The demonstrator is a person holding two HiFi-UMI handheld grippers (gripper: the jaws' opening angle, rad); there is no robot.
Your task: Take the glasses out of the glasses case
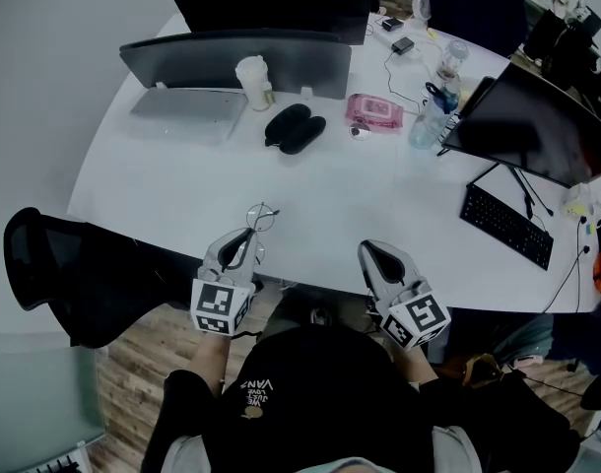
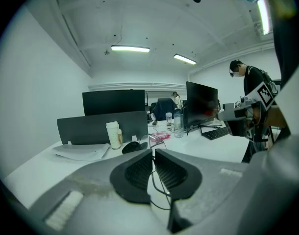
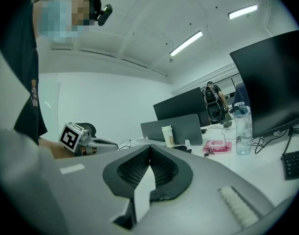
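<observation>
While the left gripper [image 1: 243, 236] pinches the thin wire-framed glasses [image 1: 262, 217], lenses jutting forward over the white table's [image 1: 330, 205] near edge, the open black oval glasses case [image 1: 294, 127] lies well beyond them, and the right gripper [image 1: 371, 251] hangs closed, empty.

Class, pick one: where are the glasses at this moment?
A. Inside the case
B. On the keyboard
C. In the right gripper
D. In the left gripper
D: the left gripper has its jaws shut on the thin frame of the glasses, far from the case.
</observation>
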